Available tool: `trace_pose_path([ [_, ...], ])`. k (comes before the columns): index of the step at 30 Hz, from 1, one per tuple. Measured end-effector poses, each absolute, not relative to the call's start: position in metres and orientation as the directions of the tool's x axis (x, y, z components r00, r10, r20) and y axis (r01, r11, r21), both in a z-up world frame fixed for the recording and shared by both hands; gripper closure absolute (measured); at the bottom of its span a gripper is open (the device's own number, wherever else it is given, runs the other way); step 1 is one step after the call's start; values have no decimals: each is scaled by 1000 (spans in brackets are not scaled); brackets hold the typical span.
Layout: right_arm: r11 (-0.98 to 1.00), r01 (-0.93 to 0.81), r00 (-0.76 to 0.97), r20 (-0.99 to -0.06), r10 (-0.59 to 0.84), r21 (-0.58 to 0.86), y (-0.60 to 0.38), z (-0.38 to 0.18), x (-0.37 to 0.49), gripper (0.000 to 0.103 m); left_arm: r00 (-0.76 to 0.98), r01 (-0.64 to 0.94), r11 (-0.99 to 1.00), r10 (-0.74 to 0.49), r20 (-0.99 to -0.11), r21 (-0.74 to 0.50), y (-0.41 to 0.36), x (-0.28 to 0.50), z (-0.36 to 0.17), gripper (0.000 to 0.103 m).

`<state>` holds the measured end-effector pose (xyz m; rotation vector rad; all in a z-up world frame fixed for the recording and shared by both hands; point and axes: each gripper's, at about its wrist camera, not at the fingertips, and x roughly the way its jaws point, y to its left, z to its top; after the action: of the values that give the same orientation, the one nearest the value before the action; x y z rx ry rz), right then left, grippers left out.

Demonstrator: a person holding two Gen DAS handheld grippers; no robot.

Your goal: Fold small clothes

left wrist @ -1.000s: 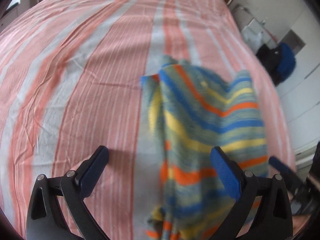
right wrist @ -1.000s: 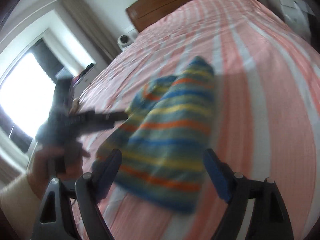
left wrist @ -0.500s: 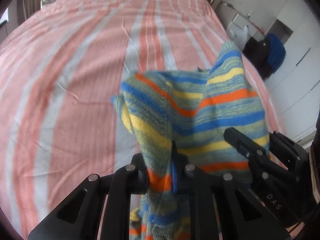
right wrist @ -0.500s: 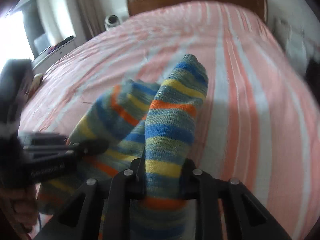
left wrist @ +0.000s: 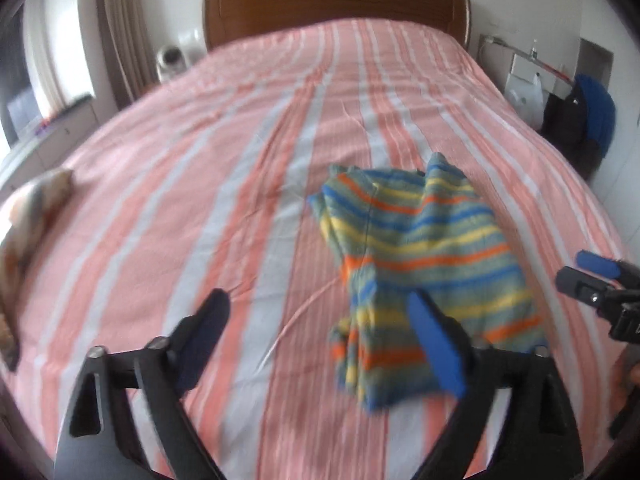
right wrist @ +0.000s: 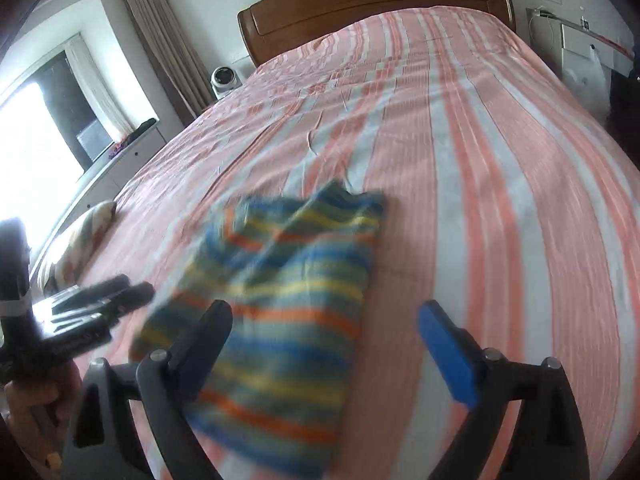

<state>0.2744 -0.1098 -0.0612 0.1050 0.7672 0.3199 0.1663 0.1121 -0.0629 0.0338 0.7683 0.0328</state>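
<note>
Small knit garment striped in blue, yellow, orange and grey-green (left wrist: 420, 252) lies rumpled on the pink-and-white striped bed sheet (left wrist: 224, 184), near the foot end, right of centre in the left view. Left claw (left wrist: 320, 320) fingers wide apart, holding nothing, hovering near the garment's near-left corner. Right claw (right wrist: 324, 332) also spread wide, empty, over the garment's near edge.

Handling, as a guess: soft, light, floppy knit; stretchy, will sag and bunch when lifted, won't slip much in the pads. Layers already overlap, with a ridge down the left side. Best hold looks like the two near corners or the near hem, one claw each, pinching all layers so nothing trails.

Around: wooden headboard (left wrist: 332, 12) at the far end, small white fan-like unit (right wrist: 223, 77) beside it, a patterned pillow or cloth bundle (left wrist: 28, 216) at the left bed edge, well apart. Nothing lies between the claws and the garment; each claw sits close at the other's side.
</note>
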Motion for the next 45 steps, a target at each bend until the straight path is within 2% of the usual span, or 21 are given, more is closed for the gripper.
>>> trace_pose_path([
  [3,963,-251,702,-666,253,101,-111,-53,223,8,790,-49,997,76,-609,60,104,116,-43,3],
  [5,965,-251,717,-655,237,74,-110,-40,188,3,806,-58,998,61,-589,24,102,95,-31,0],
  [9,971,-228,737,-640,216,64,-110,-24,135,0,746,-139,990,85,-660,-30,101,63,-16,0],
  [14,976,-218,741,-647,180,21,-99,-15,88,0,691,-129,981,193,-697,144,83,29,-11,0],
  [17,973,-232,748,-641,169,-14,-90,-7,63,0,687,-124,983,185,-702,138,84,6,-7,0],
  [21,974,-223,748,-645,155,-25,-87,0,45,0,686,-122,988,153,-712,95,88,-13,2,0],
  [33,976,-216,738,-654,164,0,-95,8,22,0,705,-143,981,194,-682,131,79,-29,12,0],
  [45,977,-202,760,-640,114,-66,-89,14,14,0,712,-125,984,177,-679,126,76,-34,18,0],
])
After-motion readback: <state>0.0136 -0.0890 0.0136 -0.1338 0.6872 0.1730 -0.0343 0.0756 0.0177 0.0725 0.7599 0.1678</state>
